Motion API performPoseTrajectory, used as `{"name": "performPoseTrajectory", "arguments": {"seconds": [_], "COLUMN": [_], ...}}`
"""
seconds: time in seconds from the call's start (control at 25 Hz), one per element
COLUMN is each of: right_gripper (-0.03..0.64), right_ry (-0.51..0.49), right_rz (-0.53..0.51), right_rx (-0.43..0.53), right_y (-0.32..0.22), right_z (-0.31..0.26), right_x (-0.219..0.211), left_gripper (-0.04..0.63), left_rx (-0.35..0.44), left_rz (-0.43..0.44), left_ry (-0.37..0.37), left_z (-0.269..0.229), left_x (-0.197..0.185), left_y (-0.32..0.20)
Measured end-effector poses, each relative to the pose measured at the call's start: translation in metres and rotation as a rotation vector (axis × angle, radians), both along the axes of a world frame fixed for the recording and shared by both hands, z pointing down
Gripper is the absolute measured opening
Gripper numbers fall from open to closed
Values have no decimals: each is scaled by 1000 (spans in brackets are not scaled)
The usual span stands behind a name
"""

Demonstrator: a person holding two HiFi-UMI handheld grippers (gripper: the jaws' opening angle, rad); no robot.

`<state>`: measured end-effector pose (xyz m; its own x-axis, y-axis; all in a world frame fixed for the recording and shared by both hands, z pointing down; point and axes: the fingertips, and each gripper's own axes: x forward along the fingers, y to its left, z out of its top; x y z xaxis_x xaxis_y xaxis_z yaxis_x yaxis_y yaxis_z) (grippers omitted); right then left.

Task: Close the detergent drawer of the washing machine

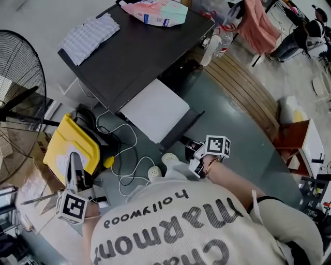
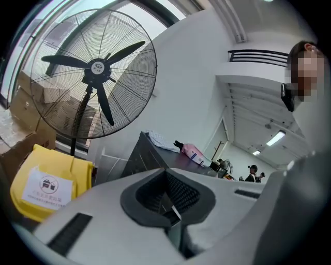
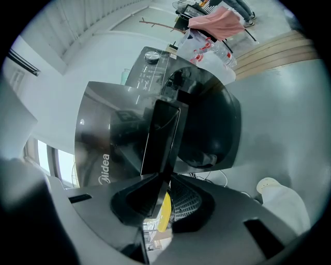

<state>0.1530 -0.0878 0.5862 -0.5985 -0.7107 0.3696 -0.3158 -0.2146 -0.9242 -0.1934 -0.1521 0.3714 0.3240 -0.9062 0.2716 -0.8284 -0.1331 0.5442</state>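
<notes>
The washing machine (image 1: 139,52) is a dark grey box seen from above; its front with the round door (image 3: 212,119) fills the right gripper view. Its detergent drawer (image 1: 155,109) stands pulled out, white inside, with a dark front panel (image 1: 182,129). My right gripper (image 1: 189,144) is at that panel's end. In the right gripper view the panel (image 3: 163,137) runs down between the pads, and the gripper (image 3: 163,195) is shut on its edge. My left gripper (image 1: 72,159) hangs by a yellow bag, far from the drawer; its jaws (image 2: 169,195) are together with nothing in them.
A large floor fan (image 1: 15,77) stands at the left, the yellow bag (image 1: 72,145) beside it. White cable (image 1: 129,155) and white round plugs (image 1: 155,172) lie on the floor under the drawer. A checked cloth (image 1: 90,36) and a pink pack (image 1: 158,13) rest on the machine.
</notes>
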Motion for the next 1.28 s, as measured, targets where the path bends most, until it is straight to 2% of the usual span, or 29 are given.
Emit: {"name": "performPoseTrajectory", "arguments": {"seconds": [0.16,0.32,0.48,0.88,1.16,1.28], "right_gripper": [86,86,87,86,86,87], "right_ry": [-5,-2,-1,-4,-8,-9], "right_rz": [10,13,19,-2,7,4], "right_rx": [-5,-9,-15,1,-17,-22], "right_y": [-1,-1,-2,-21,-23,-26], "right_z": [-1,0,2,-4,-2,-2], "right_x": [0,-1,-3,-10,-12,-12], "left_gripper": [8,8,8,8,8,8], "left_rx": [7,-6,14,6,6,8], "left_rz": [1,-44,-9,-25,-61,-57], "left_ry": [-25,37,-20,-26,4,-13], "left_z": [-3,-2,-3,-5,-6,-6], "left_x": [-6,-9,-12,-19,-27,-28], "left_y": [2,5,3,3,1,-1]}}
